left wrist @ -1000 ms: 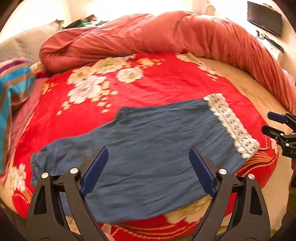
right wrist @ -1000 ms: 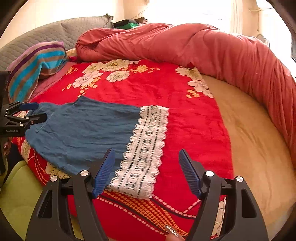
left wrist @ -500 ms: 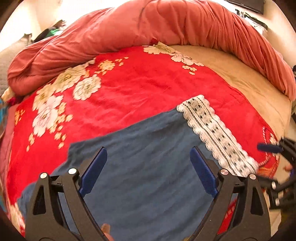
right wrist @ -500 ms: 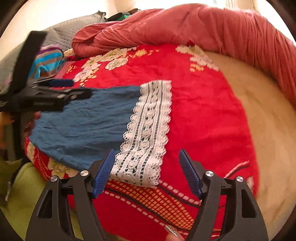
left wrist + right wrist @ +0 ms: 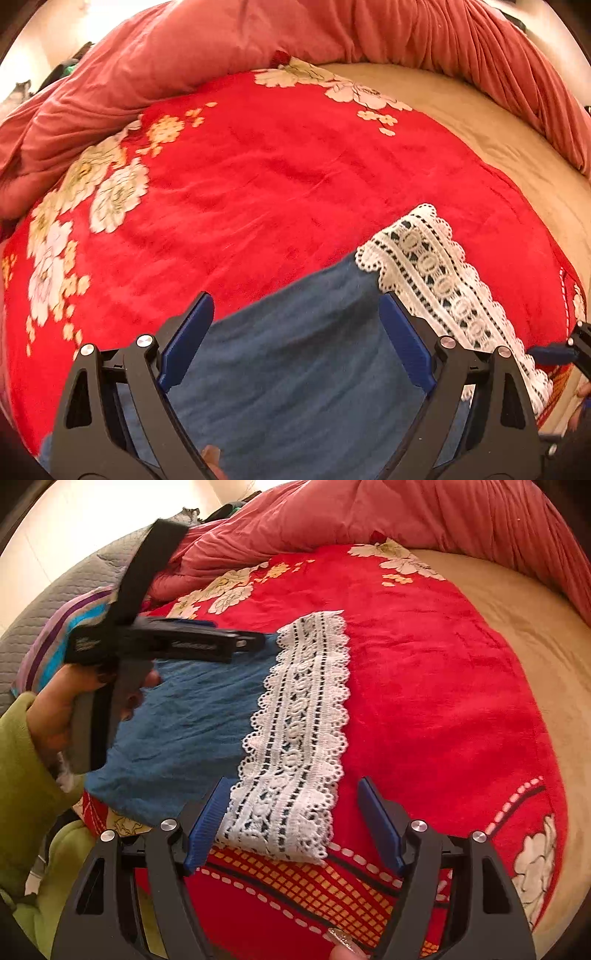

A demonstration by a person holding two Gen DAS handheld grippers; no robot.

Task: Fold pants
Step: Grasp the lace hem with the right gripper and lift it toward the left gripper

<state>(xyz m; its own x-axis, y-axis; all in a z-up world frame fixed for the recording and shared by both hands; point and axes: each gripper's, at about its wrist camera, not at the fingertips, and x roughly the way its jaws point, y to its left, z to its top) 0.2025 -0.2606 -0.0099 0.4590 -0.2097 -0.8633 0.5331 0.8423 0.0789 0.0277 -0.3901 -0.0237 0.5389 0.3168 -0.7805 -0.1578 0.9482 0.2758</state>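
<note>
A bed (image 5: 517,147) with a tan sheet carries a bunched pink quilt (image 5: 258,44) and a red floral plush blanket (image 5: 277,166); on that blanket lie the blue cotton pants (image 5: 192,716), flat, their white lace hem band (image 5: 299,734) toward the bed's near edge; the left gripper (image 5: 295,343) hovers released over the blue cloth; the right gripper (image 5: 291,823) stands spread, straddling the lace's near end without pinching it.

Red floral blanket (image 5: 280,177) fills mid-frame. Bunched salmon-pink duvet (image 5: 229,40) along top; tan sheet (image 5: 517,627) right. Striped pillow (image 5: 62,635), grey quilted headboard (image 5: 44,602) upper left.
</note>
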